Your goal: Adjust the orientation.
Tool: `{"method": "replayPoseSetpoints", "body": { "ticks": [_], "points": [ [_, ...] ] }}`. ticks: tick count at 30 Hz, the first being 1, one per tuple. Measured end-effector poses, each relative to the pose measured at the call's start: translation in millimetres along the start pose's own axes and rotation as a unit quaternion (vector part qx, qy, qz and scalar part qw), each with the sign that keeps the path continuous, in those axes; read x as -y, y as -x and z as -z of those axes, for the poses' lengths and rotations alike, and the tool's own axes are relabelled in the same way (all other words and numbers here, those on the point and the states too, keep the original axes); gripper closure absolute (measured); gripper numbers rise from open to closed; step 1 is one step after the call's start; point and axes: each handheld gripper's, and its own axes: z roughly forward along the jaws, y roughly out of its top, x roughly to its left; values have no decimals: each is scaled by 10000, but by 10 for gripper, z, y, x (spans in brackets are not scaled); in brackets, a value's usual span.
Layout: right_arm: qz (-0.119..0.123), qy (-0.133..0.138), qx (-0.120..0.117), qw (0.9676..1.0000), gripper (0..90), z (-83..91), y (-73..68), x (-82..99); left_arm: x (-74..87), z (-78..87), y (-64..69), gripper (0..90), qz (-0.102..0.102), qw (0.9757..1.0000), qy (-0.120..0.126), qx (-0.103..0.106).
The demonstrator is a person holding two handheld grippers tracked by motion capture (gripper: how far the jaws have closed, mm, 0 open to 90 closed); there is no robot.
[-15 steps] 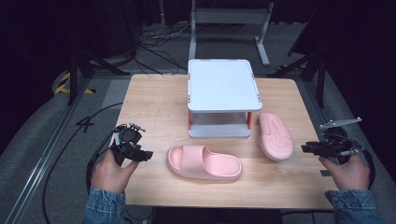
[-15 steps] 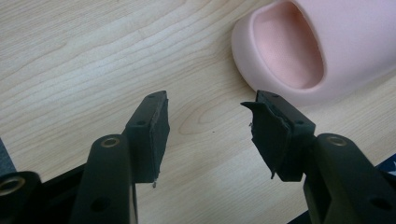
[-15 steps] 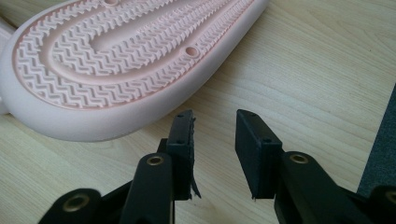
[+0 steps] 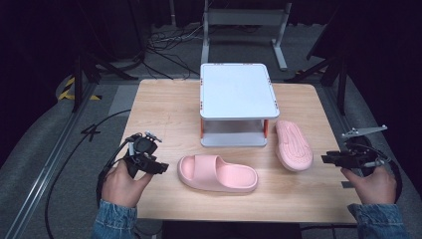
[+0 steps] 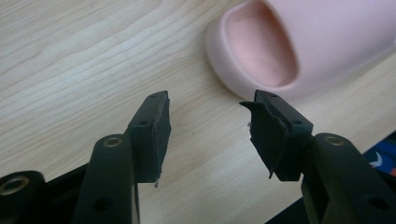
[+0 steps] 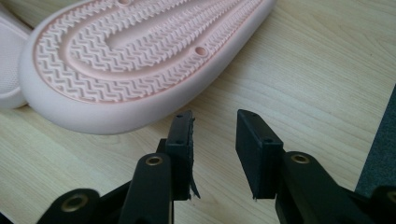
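Two pink moulded foam slide sandals on the pale wooden worktop [image 4: 164, 107], both still free.

The upright sandal [image 4: 217, 173] lies just ahead of the left gripper [image 5: 208, 135]; the sole-up sandal [image 4: 293, 145] lies beside the white two-tier rack [image 4: 237, 92], near the right gripper [image 6: 215, 147]. Both grippers' fingers stand apart, empty. Judged light, springy and slightly grippy; best pinched at the rim or strap edge.

The left gripper [image 4: 158, 167] and right gripper [image 4: 329, 159] are held low at the near corners, jaws parted and empty, pointed inward.
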Motion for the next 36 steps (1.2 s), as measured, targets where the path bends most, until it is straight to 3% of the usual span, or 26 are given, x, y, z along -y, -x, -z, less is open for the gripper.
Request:
{"method": "replayPoseSetpoints", "body": {
  "ticks": [2, 4, 5, 9, 14, 16, 17, 20, 23, 25, 31, 34, 36],
  "points": [
    [11, 8, -20, 10000, 663, 7, -8, -5, -24, -26, 67, 496, -102, 9999, -49, 124],
    [7, 26, -25, 10000, 658, 2, -14, -9, -51, -96, 159, 499, -354, 9987, -75, 354],
    [12, 8, -27, 10000, 657, 1, -11, -10, -51, -96, 159, 506, -354, 9987, -75, 354],
    [3, -6, -33, 10000, 656, -16, -9, -14, -75, -205, 278, 542, -788, 9946, -225, 638],
    [9, -16, -91, 10000, 651, -32, 0, -10, -110, -337, 392, 666, -929, 9904, -495, 894],
    [4, -9, -87, 10000, 650, -32, 8, -7, -120, -469, 465, 701, -1072, 9874, -761, 886],
    [4, -9, -87, 10000, 650, -32, 8, -7, -120, -469, 465, 713, -1072, 9874, -761, 886],
    [8, 9, -84, 10000, 649, -26, 5, -7, -126, -580, 550, 720, -1186, 9848, -830, 957],
    [-3, -4, -109, 9999, 640, -42, 10, -10, -126, -681, 628, 722, -1299, 9806, -1011, 1067],
    [-8, -21, -135, 9999, 639, -52, 11, -9, -122, -706, 646, 722, -1311, 9798, -1056, 1075],
    [15, -49, -152, 9999, 637, -78, 1, -14, -122, -875, 712, 720, -1392, 9738, -1376, 1159],
    [11, -61, -144, 9999, 635, -85, 0, -13, -123, -908, 715, 720, -1382, 9739, -1422, 1101],
    [24, -63, -160, 9998, 634, -96, -5, -13, -132, -922, 687, 720, -1297, 9767, -1373, 1016]
  ]
}}
